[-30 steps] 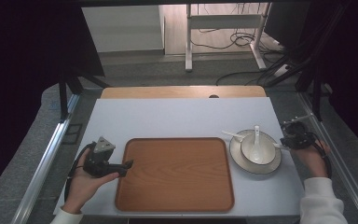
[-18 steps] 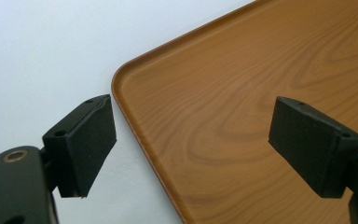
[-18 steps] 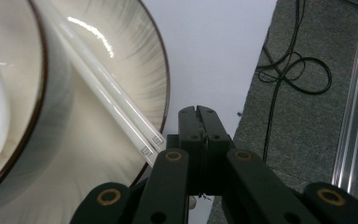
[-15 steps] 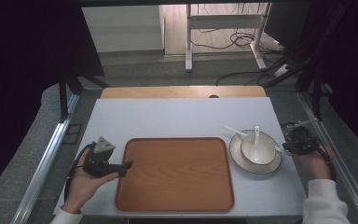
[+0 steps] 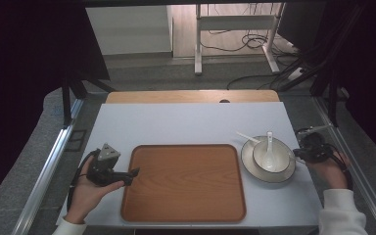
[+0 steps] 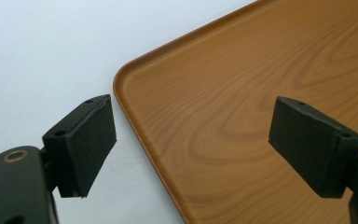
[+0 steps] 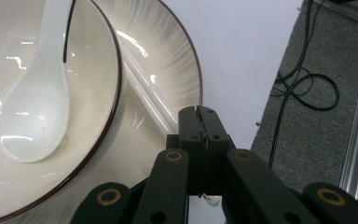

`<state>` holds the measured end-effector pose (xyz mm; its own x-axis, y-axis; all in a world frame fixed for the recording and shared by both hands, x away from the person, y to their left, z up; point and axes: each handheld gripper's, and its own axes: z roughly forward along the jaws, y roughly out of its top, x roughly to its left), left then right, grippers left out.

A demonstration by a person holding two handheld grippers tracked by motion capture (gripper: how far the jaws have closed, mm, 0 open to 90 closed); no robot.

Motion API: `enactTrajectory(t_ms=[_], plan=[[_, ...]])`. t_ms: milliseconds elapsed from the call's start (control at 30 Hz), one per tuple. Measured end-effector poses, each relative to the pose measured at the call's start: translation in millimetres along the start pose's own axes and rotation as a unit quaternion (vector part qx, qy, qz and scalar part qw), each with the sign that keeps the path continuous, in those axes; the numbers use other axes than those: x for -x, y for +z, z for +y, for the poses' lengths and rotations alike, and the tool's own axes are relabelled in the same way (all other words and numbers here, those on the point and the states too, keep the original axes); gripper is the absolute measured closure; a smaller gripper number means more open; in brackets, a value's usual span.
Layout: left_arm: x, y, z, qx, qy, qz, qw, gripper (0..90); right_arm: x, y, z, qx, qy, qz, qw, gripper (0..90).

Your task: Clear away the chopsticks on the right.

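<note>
The right gripper [image 7: 200,112] has its fingers clenched on a white chopstick [image 7: 149,100] lying across the plate [image 7: 177,60] beside the bowl [image 7: 98,116], likely to lift it; left gripper [image 6: 191,149] fingers stand released over the tray [image 6: 261,60] edge.

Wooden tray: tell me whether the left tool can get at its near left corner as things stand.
Probably yes. The left tool stands open right at the tray corner, one jaw over the white table, one over the wood, nothing between.

The tray [image 5: 183,183] lies on the table [image 5: 186,122]. Right of the tray sits a plate [image 5: 252,169] carrying a bowl [image 5: 279,161], with a spoon [image 5: 269,152] inside the bowl. Chopsticks [image 5: 247,136] rest across the plate, behind the bowl.
</note>
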<state>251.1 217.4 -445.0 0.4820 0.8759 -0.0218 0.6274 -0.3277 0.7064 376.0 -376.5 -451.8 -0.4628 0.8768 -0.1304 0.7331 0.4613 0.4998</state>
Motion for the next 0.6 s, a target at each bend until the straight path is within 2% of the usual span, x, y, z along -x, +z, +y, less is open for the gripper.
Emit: enactTrajectory(t_ms=[600], plan=[[-0.2, -0.2, -0.3, 0.0, 0.0, 0.001, 1.0, 14.3, -1.4, 5.8, -0.6, -0.009, -0.006, 0.006, 0.9999, 89.6]])
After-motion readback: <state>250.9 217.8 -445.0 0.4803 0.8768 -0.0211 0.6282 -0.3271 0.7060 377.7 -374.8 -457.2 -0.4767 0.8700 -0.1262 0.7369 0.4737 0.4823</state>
